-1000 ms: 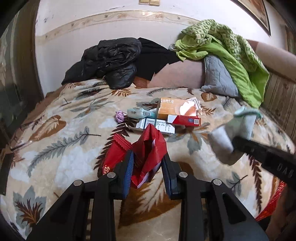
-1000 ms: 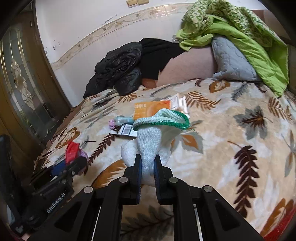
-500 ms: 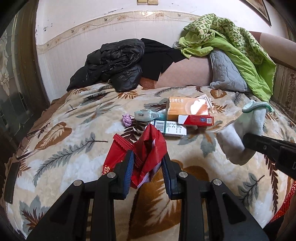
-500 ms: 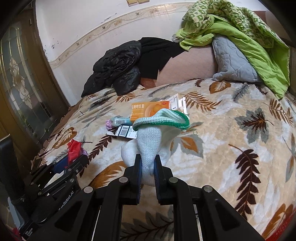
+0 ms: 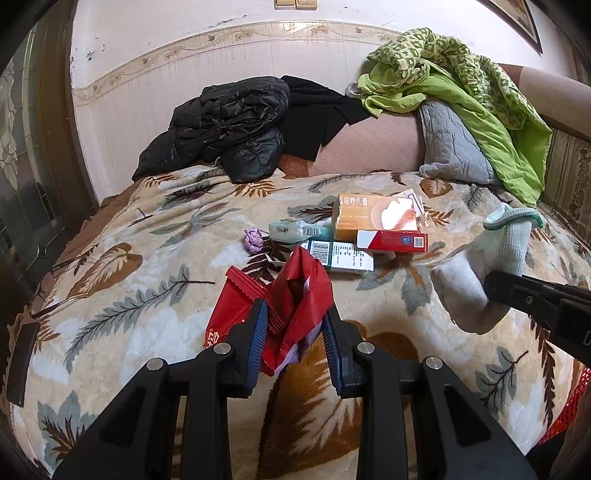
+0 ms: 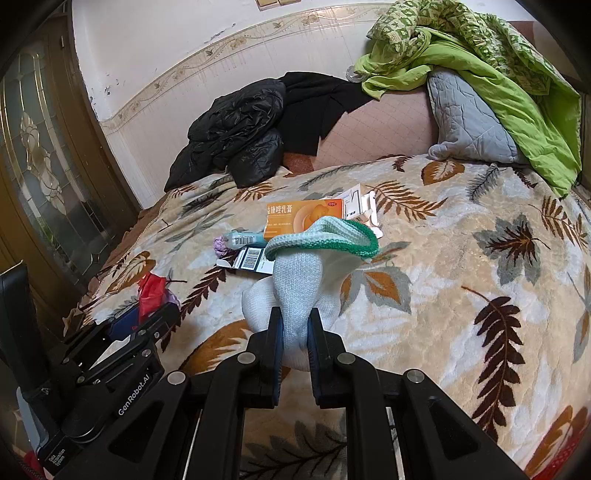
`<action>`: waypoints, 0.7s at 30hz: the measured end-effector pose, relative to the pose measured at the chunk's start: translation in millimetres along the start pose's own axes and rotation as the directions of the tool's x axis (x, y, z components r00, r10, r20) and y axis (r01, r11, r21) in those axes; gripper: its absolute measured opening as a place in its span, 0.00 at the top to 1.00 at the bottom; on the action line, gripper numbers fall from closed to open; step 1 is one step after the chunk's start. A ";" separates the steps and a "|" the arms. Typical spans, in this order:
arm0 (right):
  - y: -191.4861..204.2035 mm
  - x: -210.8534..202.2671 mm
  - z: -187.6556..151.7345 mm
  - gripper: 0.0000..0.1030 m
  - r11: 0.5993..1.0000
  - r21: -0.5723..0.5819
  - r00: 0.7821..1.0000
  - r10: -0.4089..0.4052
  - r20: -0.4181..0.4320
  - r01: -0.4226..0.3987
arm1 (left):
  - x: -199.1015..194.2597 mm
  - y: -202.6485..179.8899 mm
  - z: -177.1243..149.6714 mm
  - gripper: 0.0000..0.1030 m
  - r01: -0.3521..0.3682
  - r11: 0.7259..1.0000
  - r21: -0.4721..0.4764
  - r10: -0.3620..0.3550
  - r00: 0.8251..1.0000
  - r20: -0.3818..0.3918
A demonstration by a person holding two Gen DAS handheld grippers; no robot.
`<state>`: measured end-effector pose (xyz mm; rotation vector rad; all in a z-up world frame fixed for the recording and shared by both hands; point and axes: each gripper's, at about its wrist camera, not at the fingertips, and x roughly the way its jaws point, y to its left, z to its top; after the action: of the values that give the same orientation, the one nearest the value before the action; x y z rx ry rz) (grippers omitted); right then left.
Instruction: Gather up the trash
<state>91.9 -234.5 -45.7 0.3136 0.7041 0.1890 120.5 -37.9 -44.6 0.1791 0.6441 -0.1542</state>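
Left gripper [image 5: 295, 332] clamps red bag [image 5: 295, 295], right gripper [image 6: 294, 328] pinches sock [image 6: 306, 280]; remaining boxes [image 5: 373, 225] lie ahead, nearer the left.

Leaf-patterned blanket [image 5: 122, 295] covers bed below white wall [image 5: 184, 22].

A home bedroom: a bed under a leaf-patterned blanket [image 5: 147, 288], with a pillow [image 5: 454, 147] and heaped clothes [image 5: 229, 125].
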 end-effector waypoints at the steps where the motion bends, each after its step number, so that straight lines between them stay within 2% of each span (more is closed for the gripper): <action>1: -0.1 0.0 0.0 0.87 1.000 -0.001 1.000 0.000 -0.001 0.000 | 0.2 0.1 0.3 0.72 0.000 1.000 0.000 0.000 1.000 0.000; 21: 1.0 -1.1 -0.2 0.87 1.000 -0.003 1.000 -0.005 0.002 0.005 | 0.3 -0.3 -0.8 0.72 -0.001 1.000 -0.001 0.001 1.000 -0.001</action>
<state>90.8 -233.8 -44.9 0.3089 0.7023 0.1854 120.2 -38.0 -45.4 0.1788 0.6453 -0.1535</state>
